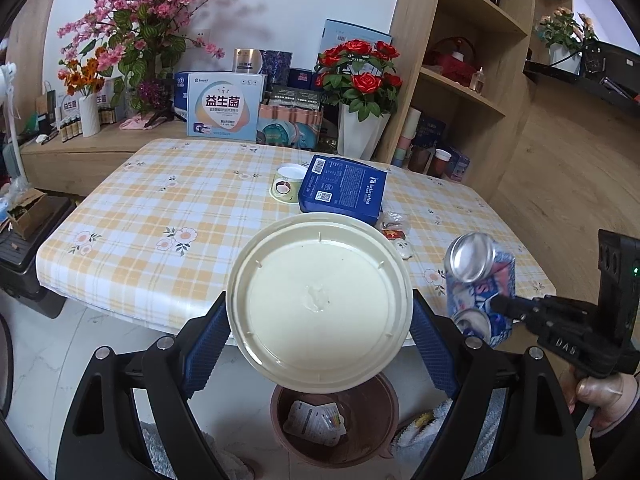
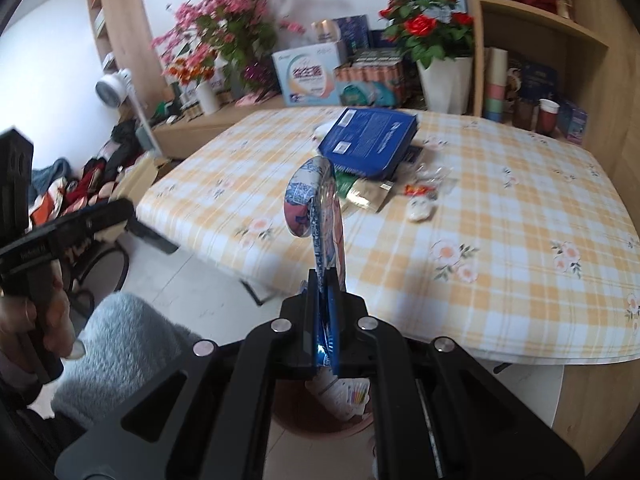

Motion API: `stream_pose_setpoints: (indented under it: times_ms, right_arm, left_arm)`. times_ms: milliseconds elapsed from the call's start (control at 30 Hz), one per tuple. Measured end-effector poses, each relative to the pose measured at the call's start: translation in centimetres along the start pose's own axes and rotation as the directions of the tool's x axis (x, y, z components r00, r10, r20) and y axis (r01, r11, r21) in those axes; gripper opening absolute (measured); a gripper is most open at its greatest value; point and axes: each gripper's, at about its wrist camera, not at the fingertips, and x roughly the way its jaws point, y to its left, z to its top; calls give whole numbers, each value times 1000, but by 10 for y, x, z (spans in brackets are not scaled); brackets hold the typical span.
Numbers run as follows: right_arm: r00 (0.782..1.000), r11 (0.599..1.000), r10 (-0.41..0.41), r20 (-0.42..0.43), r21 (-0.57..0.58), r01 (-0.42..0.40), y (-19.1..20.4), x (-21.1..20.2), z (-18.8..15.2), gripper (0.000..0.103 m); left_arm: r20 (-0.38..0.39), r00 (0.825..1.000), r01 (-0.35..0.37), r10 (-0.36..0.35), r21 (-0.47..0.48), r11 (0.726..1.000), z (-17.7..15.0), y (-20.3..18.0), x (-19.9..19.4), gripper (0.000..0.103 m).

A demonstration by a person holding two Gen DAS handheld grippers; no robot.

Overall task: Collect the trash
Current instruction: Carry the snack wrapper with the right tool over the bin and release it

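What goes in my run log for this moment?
left gripper: holds round lid | right gripper: shut on crushed can | both above bin

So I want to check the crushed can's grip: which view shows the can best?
The left wrist view: the crushed can appears side-on, with the right gripper pinching its lower part. The right wrist view shows it only edge-on, a thin strip rising from between shut pads.

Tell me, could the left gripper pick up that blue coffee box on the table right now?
Probably not yet. The left gripper already has its jaws clamped around a round white lid, which fills them. The blue coffee box lies uncovered on the table beyond, so the lid must go first.
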Motion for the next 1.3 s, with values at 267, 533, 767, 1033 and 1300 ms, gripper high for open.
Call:
stream_pose_setpoints:
  times_ms: [267, 533, 767, 1033, 1300]
  right_arm:
    - [994, 999, 41, -104, 9, -40, -2, 29, -19, 8]
    - [982, 996, 92, -164, 8, -92, 2, 49, -30, 8]
    - [985, 992, 123, -123, 25, -121, 2, 48, -29, 31]
    - [999, 998, 39, 26, 48, -40, -13, 20, -11, 68]
    - [974, 983, -158, 160, 120, 140, -38, -9, 4, 97]
  left_arm:
    - [-23, 1000, 6, -6, -4, 1000, -4, 0, 12, 83]
    - [-55, 998, 9, -9, -7, 1000, -8, 1, 27, 83]
    - [-68, 998, 9, -9, -3, 1000, -10, -1, 32, 83]
    - [-71, 997, 19, -18, 16, 1000, -11, -8, 33, 83]
    - [-91, 996, 29, -25, 39, 999, -14, -16, 38, 83]
